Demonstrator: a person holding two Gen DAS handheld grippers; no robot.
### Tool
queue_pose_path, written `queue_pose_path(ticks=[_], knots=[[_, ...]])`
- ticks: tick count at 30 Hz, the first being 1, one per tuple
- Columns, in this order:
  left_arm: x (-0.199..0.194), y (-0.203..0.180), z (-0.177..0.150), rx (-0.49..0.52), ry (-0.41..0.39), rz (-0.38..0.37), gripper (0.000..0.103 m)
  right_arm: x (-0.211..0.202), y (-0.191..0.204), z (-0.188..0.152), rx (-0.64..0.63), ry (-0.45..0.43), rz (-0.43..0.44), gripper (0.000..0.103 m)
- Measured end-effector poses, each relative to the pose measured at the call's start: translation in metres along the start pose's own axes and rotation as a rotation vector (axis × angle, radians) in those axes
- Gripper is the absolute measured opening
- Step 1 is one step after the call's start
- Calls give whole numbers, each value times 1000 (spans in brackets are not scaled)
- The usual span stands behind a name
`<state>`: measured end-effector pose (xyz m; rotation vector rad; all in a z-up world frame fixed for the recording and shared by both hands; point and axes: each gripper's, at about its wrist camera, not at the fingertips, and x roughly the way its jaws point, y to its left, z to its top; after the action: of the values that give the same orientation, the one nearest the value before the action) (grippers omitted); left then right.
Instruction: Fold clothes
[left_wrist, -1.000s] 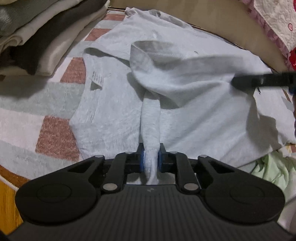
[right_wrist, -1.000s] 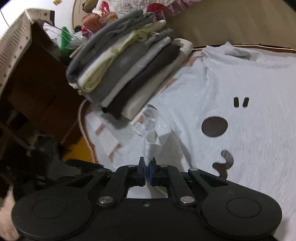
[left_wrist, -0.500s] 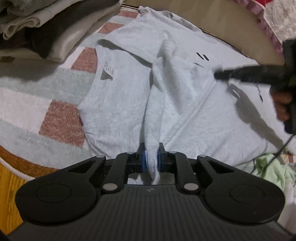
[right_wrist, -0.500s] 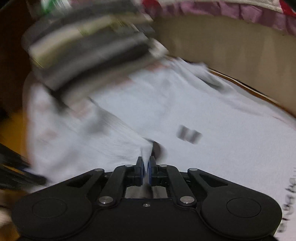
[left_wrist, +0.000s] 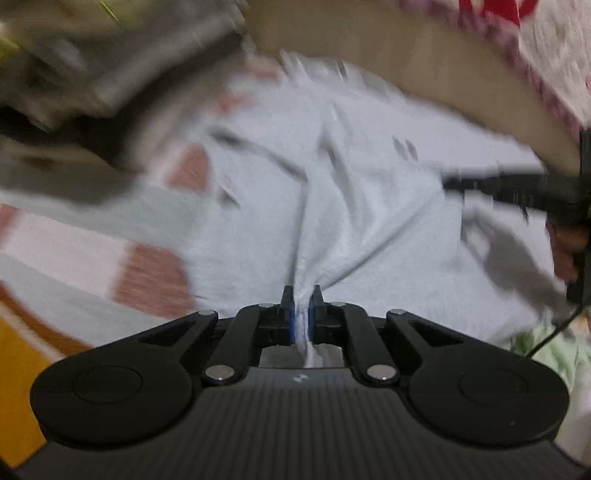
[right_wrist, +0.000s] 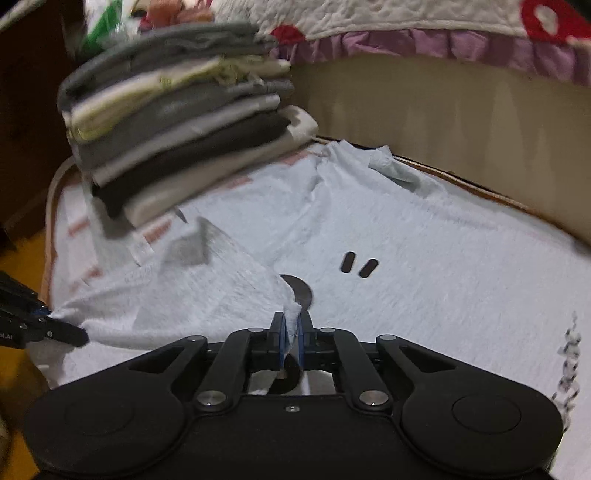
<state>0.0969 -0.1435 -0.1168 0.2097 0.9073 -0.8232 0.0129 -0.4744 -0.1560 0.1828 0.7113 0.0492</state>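
Your pale grey cotton T-shirt with black printed marks (right_wrist: 424, 258) lies spread across the checked pink-and-white rug (left_wrist: 147, 280), centre frame. At ten o'clock stands the tall stack of folded grey, cream and black clothes (right_wrist: 177, 122). Your left gripper (left_wrist: 301, 295) is closing on a bunched fold; your right gripper (right_wrist: 291, 321) pinches the shirt's edge.

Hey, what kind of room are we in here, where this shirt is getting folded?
Most likely a bedroom at home. A quilted bedspread with a purple frill hangs over a bed side, a stack of folded clothes sits nearby, and the pale T-shirt lies on a patterned rug.
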Motion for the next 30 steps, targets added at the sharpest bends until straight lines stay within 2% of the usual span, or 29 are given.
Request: queue_pose_path(ticks=[2, 3, 5, 7, 9, 11, 13, 15, 19, 21, 23, 25, 26, 27, 30], knots=[[-18, -7, -10, -20, -40, 20, 6, -1, 7, 1, -31, -12, 22, 6], [-18, -10, -15, -22, -32, 40, 7, -2, 11, 1, -47, -18, 32, 6], [4, -13, -25, -7, 44, 101, 7, 1, 17, 5, -76, -20, 47, 5], [20, -7, -27, -48, 105, 104, 7, 9, 22, 12, -93, -14, 52, 5], [24, 2, -24, -105, 111, 76, 7, 21, 28, 14, -120, 7, 20, 5], [25, 6, -23, -131, 113, 81, 8, 30, 34, 14, -147, 33, -27, 7], [24, 11, -25, -156, 120, 78, 8, 26, 30, 8, -113, 43, -60, 7], [23, 13, -25, -171, 117, 94, 9, 21, 24, 3, -74, 54, -97, 12], [17, 19, -25, -198, 84, 173, 13, -11, -8, -11, 76, 83, -221, 15], [9, 20, -24, -209, 36, 219, 13, -46, -26, -22, 180, 67, -234, 22], [-1, 19, -21, -185, -28, 235, 16, -84, -45, -34, 263, 56, -242, 25], [-6, 14, -18, -159, -67, 196, 28, -127, -64, -51, 332, 45, -249, 34], [-4, 9, -15, -150, -71, 157, 40, -146, -70, -63, 369, 45, -253, 41], [0, 5, -13, -135, -64, 127, 46, -165, -75, -76, 406, 46, -259, 44], [17, -11, -1, -71, -11, 77, 47, -209, -86, -115, 465, 68, -312, 45]])
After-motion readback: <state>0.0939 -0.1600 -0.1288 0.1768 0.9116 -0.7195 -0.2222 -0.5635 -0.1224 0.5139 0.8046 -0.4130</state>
